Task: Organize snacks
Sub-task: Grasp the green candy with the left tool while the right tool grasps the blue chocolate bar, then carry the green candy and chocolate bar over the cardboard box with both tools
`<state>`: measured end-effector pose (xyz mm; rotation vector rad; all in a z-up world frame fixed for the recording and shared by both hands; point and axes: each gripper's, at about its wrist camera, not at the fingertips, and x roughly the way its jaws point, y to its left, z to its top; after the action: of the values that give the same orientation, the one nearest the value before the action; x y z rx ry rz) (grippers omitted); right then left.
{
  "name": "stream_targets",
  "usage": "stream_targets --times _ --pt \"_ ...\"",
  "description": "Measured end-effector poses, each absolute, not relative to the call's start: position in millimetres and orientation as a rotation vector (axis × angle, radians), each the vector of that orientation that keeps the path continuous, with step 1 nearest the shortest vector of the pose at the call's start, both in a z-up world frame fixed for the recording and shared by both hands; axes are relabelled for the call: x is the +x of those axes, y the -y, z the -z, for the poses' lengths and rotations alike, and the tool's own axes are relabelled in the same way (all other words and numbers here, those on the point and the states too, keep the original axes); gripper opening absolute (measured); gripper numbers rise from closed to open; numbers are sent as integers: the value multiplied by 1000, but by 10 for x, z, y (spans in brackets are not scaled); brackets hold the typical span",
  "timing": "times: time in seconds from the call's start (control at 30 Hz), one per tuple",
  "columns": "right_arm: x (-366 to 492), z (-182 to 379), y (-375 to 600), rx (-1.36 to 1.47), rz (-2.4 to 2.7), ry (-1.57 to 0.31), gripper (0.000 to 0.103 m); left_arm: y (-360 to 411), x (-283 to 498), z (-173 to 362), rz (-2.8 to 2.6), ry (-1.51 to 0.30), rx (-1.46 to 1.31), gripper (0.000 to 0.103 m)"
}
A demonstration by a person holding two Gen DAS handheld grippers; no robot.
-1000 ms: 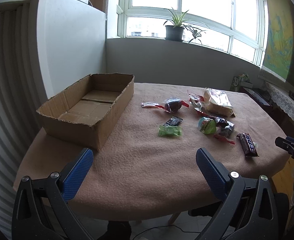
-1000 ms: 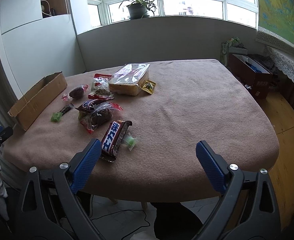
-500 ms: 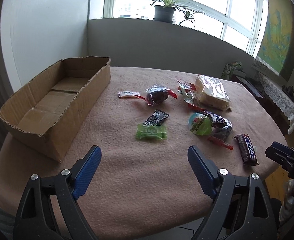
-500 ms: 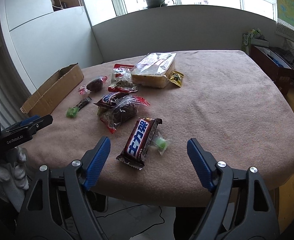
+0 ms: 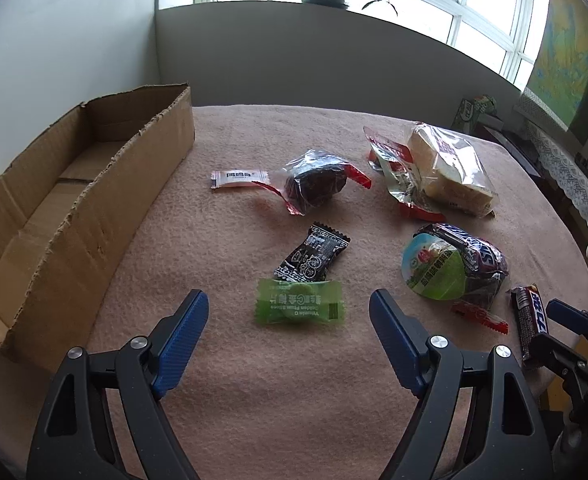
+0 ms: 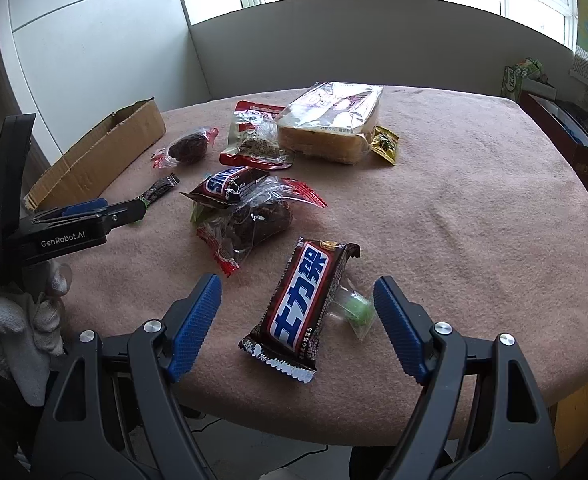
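Note:
An open cardboard box stands on the left of the pink-clothed table. My left gripper hovers over a green wrapped candy. Its jaws are closing, the candy lies between them, and the pads are clear of it. A black candy lies just beyond. My right gripper is open around a brown chocolate bar with blue lettering, not touching it. A small green sweet in clear wrap lies by the right finger.
Farther back lie a white sachet, a dark cake in clear wrap, a red pouch, a bread pack, a green jelly cup and a yellow packet. The table edge runs just under both grippers.
Both grippers moved forward and down over the table, each closer to its snack. Both pairs of jaws narrowed.

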<state>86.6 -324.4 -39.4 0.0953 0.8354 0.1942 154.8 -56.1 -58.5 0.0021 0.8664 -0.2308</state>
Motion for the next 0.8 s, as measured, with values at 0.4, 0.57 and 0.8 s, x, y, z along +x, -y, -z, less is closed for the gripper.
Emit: stream_targets --times 0.4,0.57,0.8 --pt "985 483 3185 11 -181 -865 64 582 1636 674 194 -894 44 72" --pt "1024 462 3241 7 -189 -884 49 590 1602 654 188 -884 58 59" --pt "1012 441 3252 5 -181 -875 37 542 1592 648 190 -879 48 44"
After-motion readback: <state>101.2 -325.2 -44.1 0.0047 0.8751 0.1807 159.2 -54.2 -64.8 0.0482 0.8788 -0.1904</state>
